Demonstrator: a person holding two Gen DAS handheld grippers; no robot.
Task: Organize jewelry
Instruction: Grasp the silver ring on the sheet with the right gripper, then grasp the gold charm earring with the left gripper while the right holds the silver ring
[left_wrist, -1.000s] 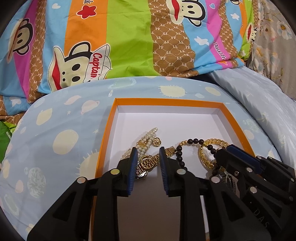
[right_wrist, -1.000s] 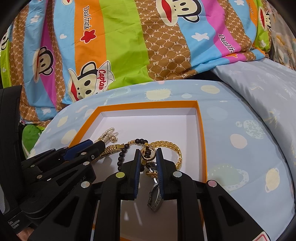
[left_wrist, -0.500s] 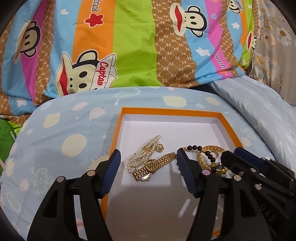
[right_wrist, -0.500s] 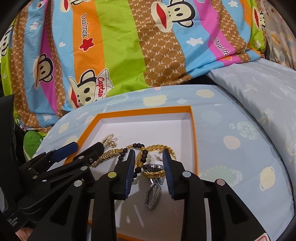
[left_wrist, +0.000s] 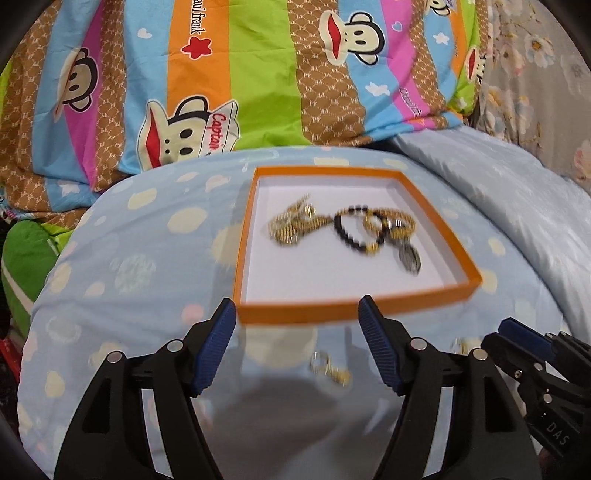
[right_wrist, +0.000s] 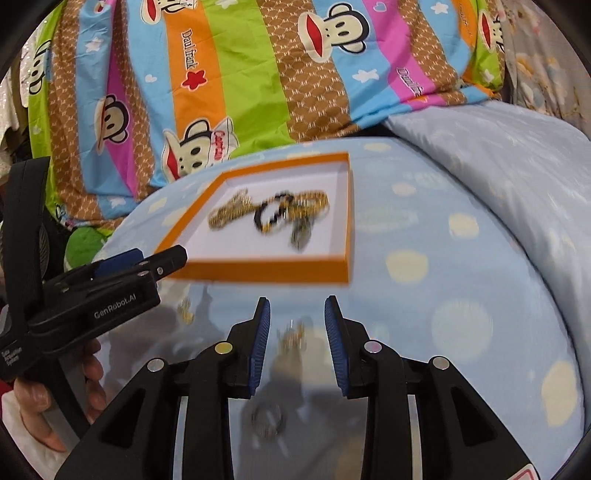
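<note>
Gold earring (right_wrist: 293, 338) lies on the blue bedspread (right_wrist: 461, 295), just ahead of the right gripper (right_wrist: 297, 332), between its spread, empty fingers, nearer than the orange box (right_wrist: 258, 271).

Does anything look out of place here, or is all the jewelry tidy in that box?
Not all. Small gold pieces and a silver ring lie loose on the pale blue spotted cover, outside the orange-rimmed white box, where the rest sits tangled.

A home bedroom: cartoon-monkey quilt (left_wrist: 258, 74) and blue patterned bedding (left_wrist: 147, 258).
</note>
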